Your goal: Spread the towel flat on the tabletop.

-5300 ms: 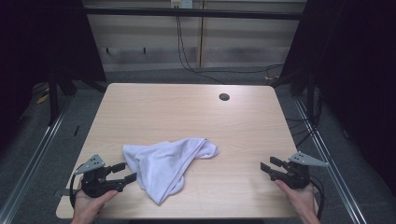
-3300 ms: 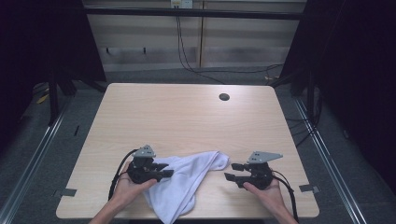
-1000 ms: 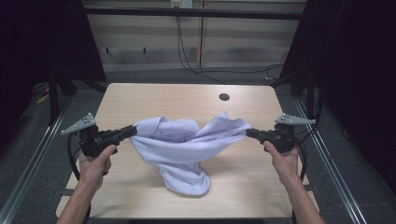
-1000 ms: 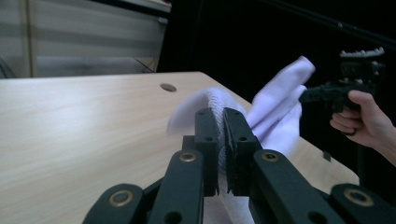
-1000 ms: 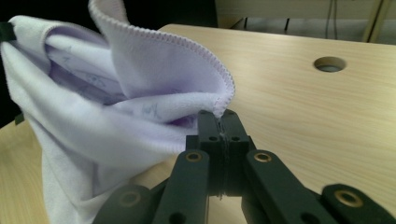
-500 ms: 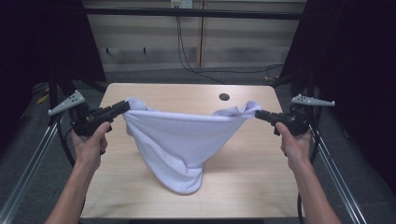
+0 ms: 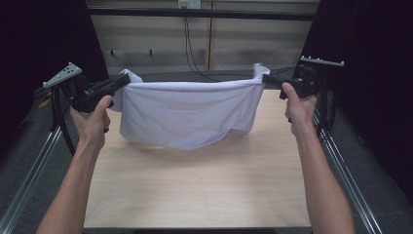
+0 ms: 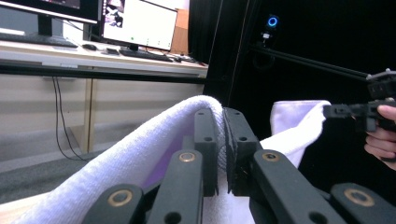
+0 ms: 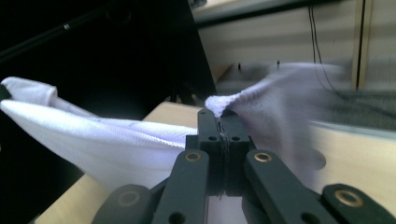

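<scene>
A white towel (image 7: 187, 114) hangs stretched in the air between the two grippers, above the far half of the wooden table (image 7: 195, 190). Its top edge runs nearly taut from nine o'clock to three o'clock, and its lower edge sags toward the tabletop at the middle, casting a shadow on the wood.

The left gripper (image 7: 117, 84) sits at about ten o'clock in the high view, held in the person's left hand (image 7: 90, 119). Its jaws are clamped on the towel's left corner — in the left gripper view the cloth (image 8: 140, 154) folds over and between the two black jaws, which stand almost together with fabric pinched in the slit.

The right gripper (image 7: 267, 79) is at about two o'clock, held in the right hand (image 7: 298, 105). Its jaws are pressed tight on the opposite corner; in the right gripper view a tuft of towel (image 9: 219, 100) pokes out above the closed tips.

Nothing lies on the table under the towel. Beyond it — at twelve o'clock — cables (image 7: 192, 48) hang against a pale panelled wall (image 7: 243, 44), and metal rails (image 7: 29, 161) run along both table sides.
</scene>
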Available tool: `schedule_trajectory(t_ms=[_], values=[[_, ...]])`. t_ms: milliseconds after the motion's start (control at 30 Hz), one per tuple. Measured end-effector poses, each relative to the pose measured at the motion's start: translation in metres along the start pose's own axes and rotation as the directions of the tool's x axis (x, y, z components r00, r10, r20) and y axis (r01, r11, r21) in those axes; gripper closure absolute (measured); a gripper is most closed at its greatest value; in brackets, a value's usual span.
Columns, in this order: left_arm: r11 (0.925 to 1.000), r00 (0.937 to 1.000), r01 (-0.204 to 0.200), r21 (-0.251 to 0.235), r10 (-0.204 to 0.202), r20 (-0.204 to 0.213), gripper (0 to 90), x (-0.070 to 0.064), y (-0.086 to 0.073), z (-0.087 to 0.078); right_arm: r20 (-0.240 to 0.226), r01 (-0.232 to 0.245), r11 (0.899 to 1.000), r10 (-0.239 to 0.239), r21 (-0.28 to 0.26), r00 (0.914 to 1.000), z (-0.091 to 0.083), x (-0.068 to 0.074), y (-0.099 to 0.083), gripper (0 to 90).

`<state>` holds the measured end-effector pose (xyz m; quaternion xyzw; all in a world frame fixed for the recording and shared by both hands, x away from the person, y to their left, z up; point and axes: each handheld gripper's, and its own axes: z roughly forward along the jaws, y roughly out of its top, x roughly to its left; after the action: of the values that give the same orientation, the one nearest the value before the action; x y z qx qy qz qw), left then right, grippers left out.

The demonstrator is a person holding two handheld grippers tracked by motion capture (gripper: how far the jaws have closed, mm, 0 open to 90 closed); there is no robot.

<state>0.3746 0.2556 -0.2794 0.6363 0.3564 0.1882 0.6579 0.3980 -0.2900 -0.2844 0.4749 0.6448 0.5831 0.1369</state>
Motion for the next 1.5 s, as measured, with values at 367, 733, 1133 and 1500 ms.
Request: schedule_trajectory(t_ms=[367, 733, 1133, 1500], values=[[0.9926, 0.9879, -0.009, 0.121, -0.010, 0.155, 85.3, -0.028, -0.080, -0.028, -0.046, 0.059, 0.997, -0.057, 0.039, 0.9973, -0.030, -0.007, -0.054, 89.5], [0.9011, 0.9694, 0.005, 0.434, -0.111, 0.219, 84.4, -0.056, -0.196, -0.044, -0.054, 0.001, 0.978, 0.011, 0.209, 0.9985, -0.060, -0.027, -0.175, 89.5], [0.9057, 0.9624, 0.020, 0.423, -0.132, 0.237, 64.3, -0.052, -0.201, -0.067, -0.059, 0.021, 0.978, -0.009, 0.206, 0.9982, -0.102, -0.001, -0.226, 65.9], [0.8285, 0.9926, -0.012, 0.560, -0.058, 0.107, 76.9, -0.001, -0.219, -0.017, -0.206, 0.165, 0.929, -0.099, 0.332, 0.9735, -0.042, 0.049, -0.239, 62.6]])
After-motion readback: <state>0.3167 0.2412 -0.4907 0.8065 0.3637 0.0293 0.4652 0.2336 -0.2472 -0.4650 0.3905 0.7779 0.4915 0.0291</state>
